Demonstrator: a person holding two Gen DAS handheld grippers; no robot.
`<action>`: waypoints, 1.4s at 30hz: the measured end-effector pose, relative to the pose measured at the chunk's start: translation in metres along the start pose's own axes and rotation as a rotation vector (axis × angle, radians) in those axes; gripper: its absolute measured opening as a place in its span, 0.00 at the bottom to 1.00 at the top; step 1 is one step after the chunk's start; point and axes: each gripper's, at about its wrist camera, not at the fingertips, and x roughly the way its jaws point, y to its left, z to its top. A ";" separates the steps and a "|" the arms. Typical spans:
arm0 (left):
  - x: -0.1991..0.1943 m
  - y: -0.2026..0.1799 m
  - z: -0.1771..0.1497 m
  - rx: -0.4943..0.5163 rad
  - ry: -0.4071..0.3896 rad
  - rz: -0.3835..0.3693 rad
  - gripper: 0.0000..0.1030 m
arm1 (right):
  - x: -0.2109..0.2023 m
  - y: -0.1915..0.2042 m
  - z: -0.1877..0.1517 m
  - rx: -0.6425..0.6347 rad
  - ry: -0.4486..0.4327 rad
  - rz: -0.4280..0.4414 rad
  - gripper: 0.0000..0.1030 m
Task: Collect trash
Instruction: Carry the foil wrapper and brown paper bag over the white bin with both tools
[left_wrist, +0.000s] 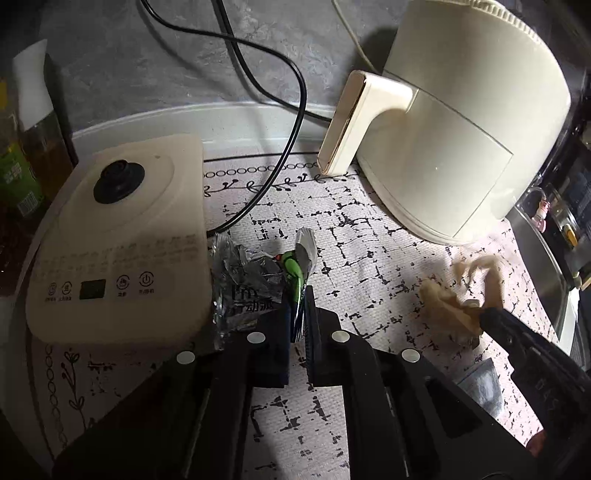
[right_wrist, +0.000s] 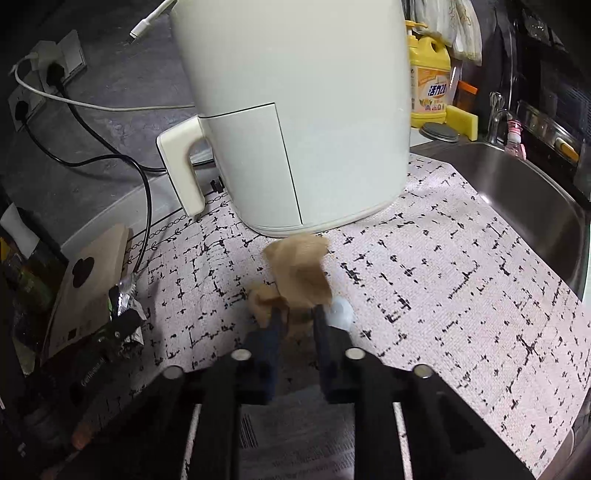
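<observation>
Kitchen counter, dim light; patterned mat (right_wrist: 461, 280) covers the worktop, white with black dashes.

Left gripper (left_wrist: 298, 295): jaws nearly together, pinching the green-and-silver edge of a crumpled foil wrapper (left_wrist: 251, 280); the wrapper lies on the mat just beside the right edge of a flat cream appliance base (left_wrist: 122, 240) with a black knob and a row of buttons; in the right wrist view the same wrapper (right_wrist: 123, 301) shows at far left, with the left gripper's dark tip on it.

Right gripper (right_wrist: 297, 314): jaws drawn in close, clamped on a crumpled brown paper (right_wrist: 299, 273); the paper rises above the fingertips and is blurred; a small pale blue-white scrap (right_wrist: 340, 312) sits against the right finger, kind unclear; from the left wrist view the brown paper (left_wrist: 458, 299) is at right, the right gripper's finger touching it.

Cream air fryer (right_wrist: 295, 110) stands on the mat just behind the brown paper, handle to the left; black cord (left_wrist: 288, 122) runs across the counter to the base; steel sink (right_wrist: 524, 195) to the right; yellow detergent bottle (right_wrist: 430, 85) behind it.
</observation>
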 end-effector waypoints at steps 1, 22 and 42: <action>-0.003 -0.001 0.000 0.001 -0.007 0.001 0.06 | -0.003 -0.002 -0.002 -0.001 -0.004 0.002 0.09; -0.097 -0.023 -0.032 -0.015 -0.112 -0.058 0.04 | -0.112 -0.051 -0.038 0.059 -0.111 0.009 0.02; -0.144 -0.186 -0.093 0.202 -0.091 -0.261 0.04 | -0.225 -0.181 -0.092 0.220 -0.202 -0.160 0.02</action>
